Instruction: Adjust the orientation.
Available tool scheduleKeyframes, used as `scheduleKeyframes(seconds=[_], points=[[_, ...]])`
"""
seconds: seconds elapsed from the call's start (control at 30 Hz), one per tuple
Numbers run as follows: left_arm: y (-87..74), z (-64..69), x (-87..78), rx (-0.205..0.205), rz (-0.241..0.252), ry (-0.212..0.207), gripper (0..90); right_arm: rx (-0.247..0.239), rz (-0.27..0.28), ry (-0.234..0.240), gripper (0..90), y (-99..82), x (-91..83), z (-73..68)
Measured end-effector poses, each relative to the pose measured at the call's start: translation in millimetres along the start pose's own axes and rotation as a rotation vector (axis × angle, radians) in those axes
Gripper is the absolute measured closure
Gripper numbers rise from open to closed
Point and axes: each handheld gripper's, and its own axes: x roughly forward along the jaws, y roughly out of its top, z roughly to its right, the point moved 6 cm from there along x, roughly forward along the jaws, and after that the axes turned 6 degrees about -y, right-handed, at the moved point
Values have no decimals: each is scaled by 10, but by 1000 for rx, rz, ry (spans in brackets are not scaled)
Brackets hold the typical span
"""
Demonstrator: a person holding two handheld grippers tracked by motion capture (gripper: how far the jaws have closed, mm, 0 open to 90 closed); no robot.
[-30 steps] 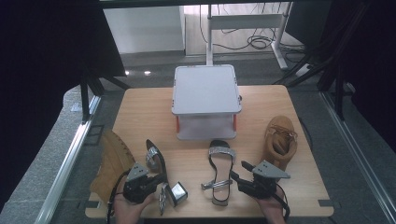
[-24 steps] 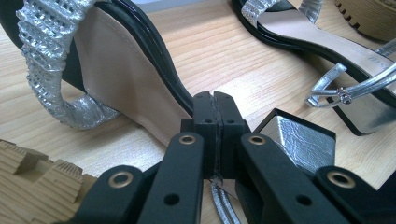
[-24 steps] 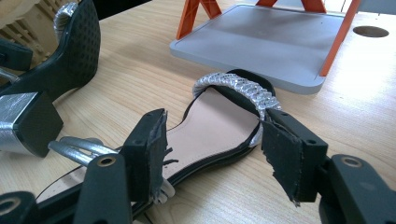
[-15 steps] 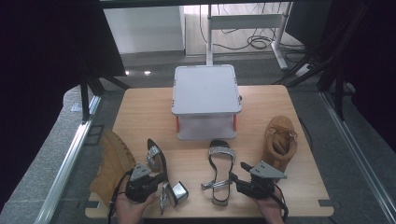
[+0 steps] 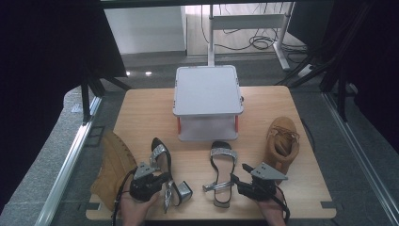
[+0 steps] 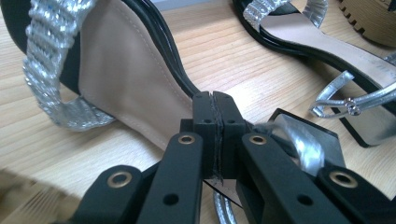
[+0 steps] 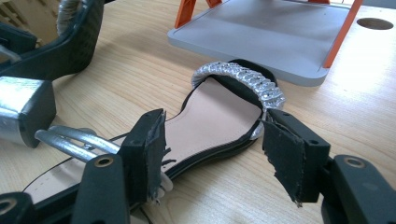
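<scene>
Two black sandals with silver straps lie near the table's front edge. The left sandal (image 5: 161, 157) (image 6: 126, 79) rests on its side, its silver block heel (image 5: 184, 189) toward the person. My left gripper (image 5: 164, 180) (image 6: 215, 98) is shut, pads pressed together, with its tips against that sandal's sole edge; I see nothing between the pads. The right sandal (image 5: 222, 157) (image 7: 219, 112) lies flat with its insole up. My right gripper (image 5: 239, 175) (image 7: 217, 135) is open, one jaw on each side of this sandal's middle, and the pads do not press on it.
A grey two-level stand with orange posts (image 5: 207, 89) (image 7: 280, 32) occupies the middle of the wooden table (image 5: 141, 113). One tan boot (image 5: 113, 165) lies at the front left, another (image 5: 282, 139) at the right. Bare wood shows left and right of the stand.
</scene>
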Motion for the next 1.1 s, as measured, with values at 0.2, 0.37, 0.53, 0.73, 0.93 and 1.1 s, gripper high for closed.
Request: scheduleKeyframes(seconds=[0.2,0.37,0.53,0.73,0.93,1.1], points=[[134,74,318,6,-40,-61,895,10,1,-8,393,-1,-10,34],[226,75,449,17,-60,-65,887,8,-1,-9,391,-7,-13,40],[213,63,443,13,-54,-65,871,5,-7,-9,391,-22,5,28],[247,113,406,34,-31,-58,816,-4,-3,-11,392,-20,9,5],[300,118,244,31,29,-67,710,-31,17,-21,438,33,-32,0],[365,173,109,40,77,-110,545,-17,13,39,547,102,-66,-33]])
